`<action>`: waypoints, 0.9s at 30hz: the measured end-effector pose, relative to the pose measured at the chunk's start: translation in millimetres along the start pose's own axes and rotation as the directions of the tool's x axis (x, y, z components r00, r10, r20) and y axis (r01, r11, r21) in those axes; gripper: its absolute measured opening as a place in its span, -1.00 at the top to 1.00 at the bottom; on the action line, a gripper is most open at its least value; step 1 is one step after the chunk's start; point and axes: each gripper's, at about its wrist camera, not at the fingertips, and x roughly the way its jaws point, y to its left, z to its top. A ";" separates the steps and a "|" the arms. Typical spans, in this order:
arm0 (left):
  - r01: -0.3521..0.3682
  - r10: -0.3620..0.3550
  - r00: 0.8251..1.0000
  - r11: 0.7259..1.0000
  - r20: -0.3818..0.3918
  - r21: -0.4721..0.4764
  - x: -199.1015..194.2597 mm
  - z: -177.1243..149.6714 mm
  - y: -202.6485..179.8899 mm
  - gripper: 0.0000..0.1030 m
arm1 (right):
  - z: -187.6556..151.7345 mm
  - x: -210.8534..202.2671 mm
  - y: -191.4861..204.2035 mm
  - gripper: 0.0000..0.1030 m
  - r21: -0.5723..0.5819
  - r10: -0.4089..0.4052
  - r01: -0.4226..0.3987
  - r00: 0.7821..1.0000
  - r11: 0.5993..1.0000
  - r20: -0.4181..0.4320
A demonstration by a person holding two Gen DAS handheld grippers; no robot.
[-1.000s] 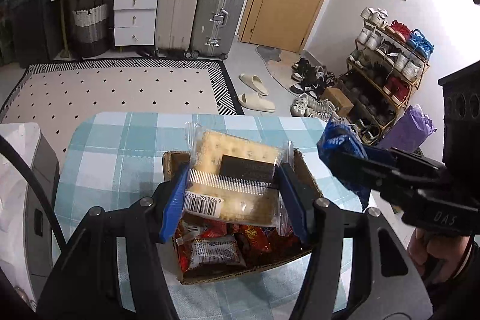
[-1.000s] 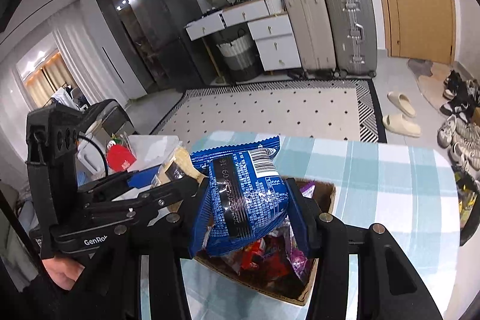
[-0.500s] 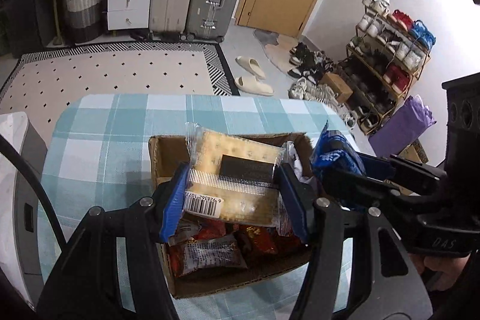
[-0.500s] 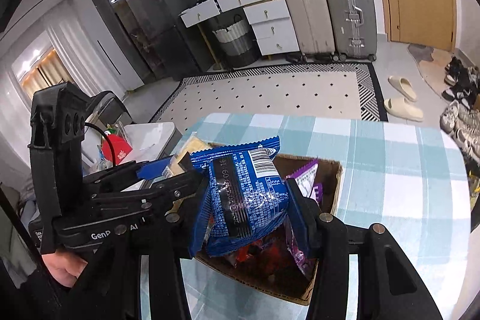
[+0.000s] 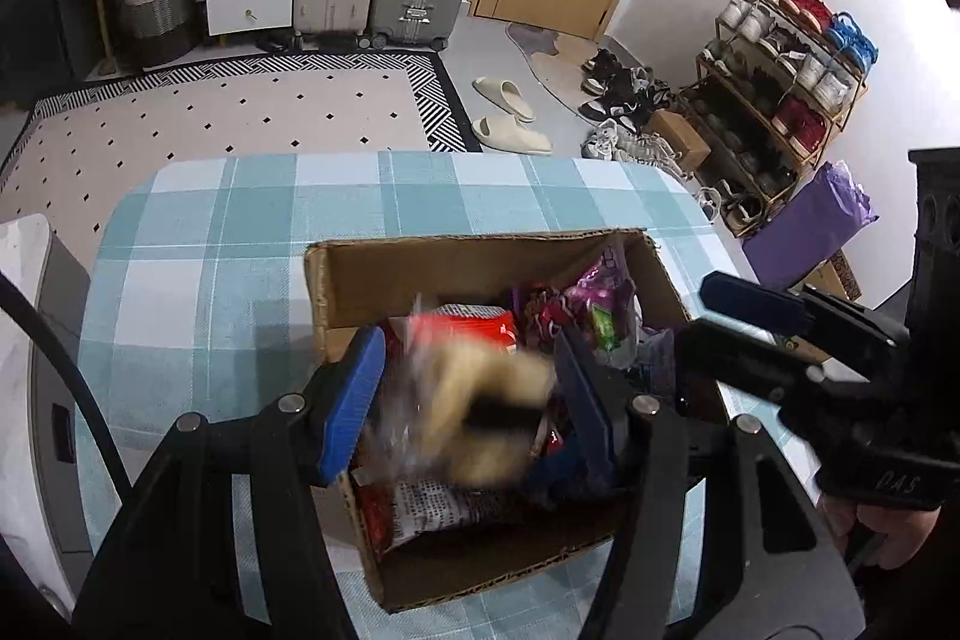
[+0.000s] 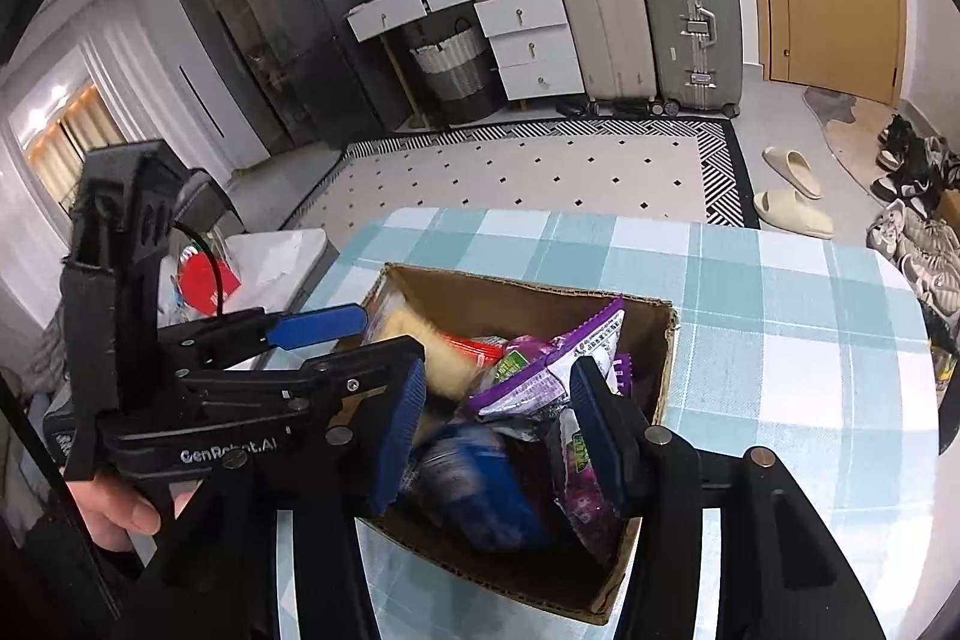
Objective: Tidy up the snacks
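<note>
Light: even indoor light, moderately bright; warm glow at the curtained window point(image 6: 57, 124) far left in the right view.
Glare: reflections on the dark cabinet point(image 6: 282, 10).
Shadows: soft, inside the box point(image 5: 480, 268) and under it.
Blur: cracker pack point(image 5: 480, 412) smeared by motion; blue pack point(image 6: 474, 484) also blurred.
Focus: background sharp.
Distortion: strong fisheye bending; black corners.

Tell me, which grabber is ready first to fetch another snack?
Probably the right gripper: its jaws have just been opening, and the blurred blue packet between them looks loose above the cardboard box. The left gripper has the blurred cracker pack filling its gap, so its release is unclear.
</note>
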 end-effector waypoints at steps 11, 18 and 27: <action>-0.056 0.056 0.998 0.998 0.033 -0.001 -26.0 -8.3 0.2 -0.32 | 1.4 -26.5 1.0 -0.04 0.019 0.011 -0.013 0.998 1.000 0.059; -0.108 0.105 0.987 0.994 0.124 0.019 -73.7 -29.0 -11.6 -0.46 | -7.5 -61.8 6.8 -0.14 -0.017 0.011 -0.008 0.990 1.000 0.138; -0.165 0.162 0.939 0.986 0.303 -0.017 -146.9 -72.5 -28.4 -0.57 | -39.5 -126.8 17.5 -0.51 -0.076 0.032 -0.012 0.962 0.997 0.271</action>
